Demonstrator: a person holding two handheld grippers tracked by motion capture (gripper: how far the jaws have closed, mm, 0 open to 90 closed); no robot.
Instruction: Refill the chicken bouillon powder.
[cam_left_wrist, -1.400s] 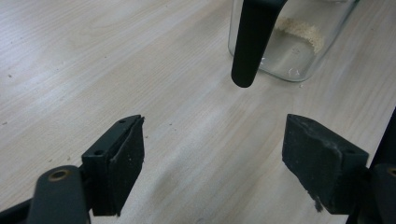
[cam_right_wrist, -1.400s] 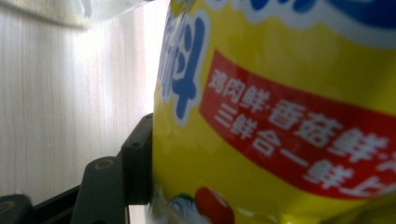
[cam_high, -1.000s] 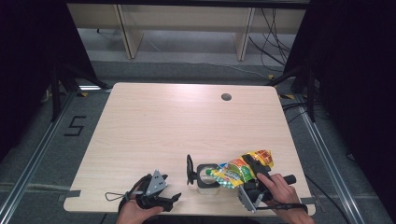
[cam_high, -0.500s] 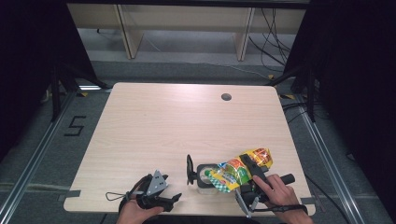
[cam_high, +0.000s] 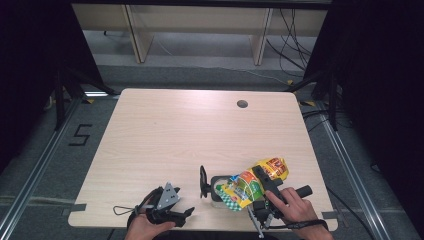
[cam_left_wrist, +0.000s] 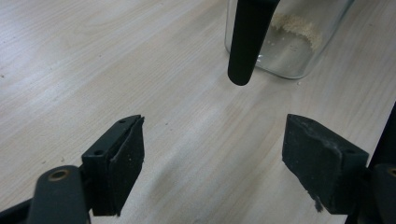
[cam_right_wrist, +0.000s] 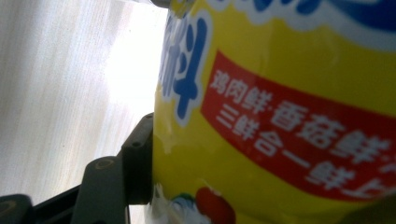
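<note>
A yellow seasoning pouch (cam_high: 248, 183) with a red label lies tilted over a small glass jar (cam_high: 217, 189) near the table's front edge. My right gripper (cam_high: 260, 176) is shut on the pouch (cam_right_wrist: 289, 116), which presses against one jaw pad (cam_right_wrist: 138, 161). The jar (cam_left_wrist: 299, 42) holds a little pale powder, and a black handle (cam_left_wrist: 246, 39) stands at its left side (cam_high: 203, 181). My left gripper (cam_high: 186, 213) rests on the table left of the jar. It stands open (cam_left_wrist: 219, 158) with only bare wood between its pads.
The wooden table (cam_high: 190, 135) has a round cable hole (cam_high: 242, 104) at the back right. Behind the table, shelving legs and cables (cam_high: 280, 35) stand on the floor. A floor mark "5" (cam_high: 80, 135) lies to the left.
The right hand has shifted the pouch slightly left, toward the jar and the near edge. The left gripper has stayed still and open.
</note>
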